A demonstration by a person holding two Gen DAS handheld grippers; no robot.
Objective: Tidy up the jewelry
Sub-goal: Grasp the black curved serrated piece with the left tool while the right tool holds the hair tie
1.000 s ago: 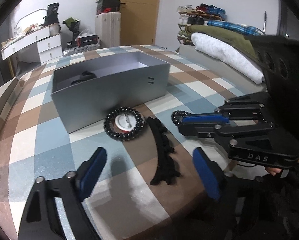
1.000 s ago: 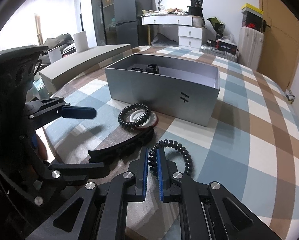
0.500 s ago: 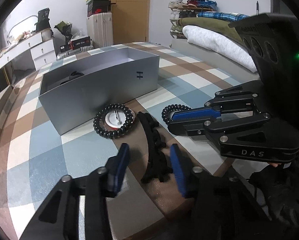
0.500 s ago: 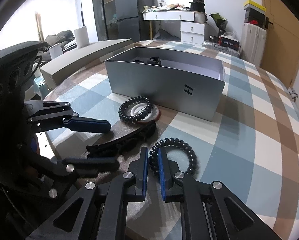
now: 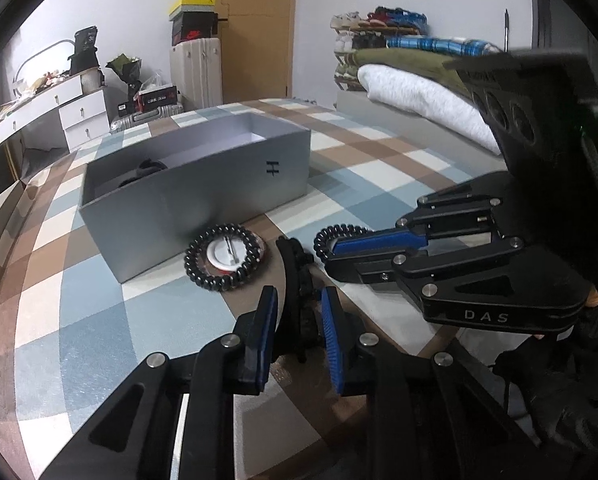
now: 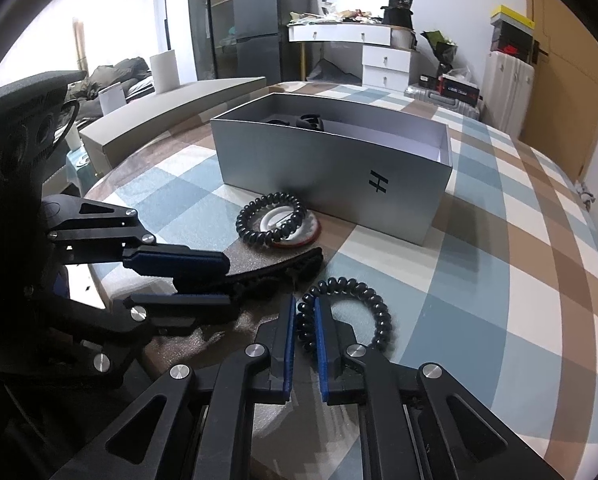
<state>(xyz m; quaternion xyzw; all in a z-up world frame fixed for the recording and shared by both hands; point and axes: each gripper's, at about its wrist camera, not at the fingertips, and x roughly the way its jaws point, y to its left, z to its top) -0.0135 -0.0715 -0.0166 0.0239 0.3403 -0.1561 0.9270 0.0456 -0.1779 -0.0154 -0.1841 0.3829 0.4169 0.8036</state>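
while both hand-held grippers point down at the checked blue, brown and white cloth (image 5: 99, 320), the scene reads from left to right like this:

grey box: an open rectangular grey cardboard box (image 5: 203, 196) stands ahead and left of the left gripper, a small black "h" mark on its near wall; dark items lie in its left end, too hidden to name.

beaded ring: a black beaded coil ring (image 5: 223, 257) lies flat just before the box's near wall, ahead and left of the left gripper's tips, around a white round disc (image 5: 227, 254) with a reddish rim.

left gripper: the black two-finger left gripper with blue pads (image 5: 297, 312) has just been closing its jaws, and the pads now press on both sides of the long curved black toothed hair clip (image 5: 295, 268), gripping its near end; the clip's far end runs ahead towards the beaded ring.

hair clip: it lies on a brown square of the cloth, between the two grippers.

right gripper: the black right gripper with blue pads (image 6: 305, 320) is clamped on the near arc of a black spiral coil hair tie (image 6: 351, 308).

coil tie: its loop lies on the cloth ahead and right of the right gripper's tips, just beside the clip's end; whether they touch is unclear.
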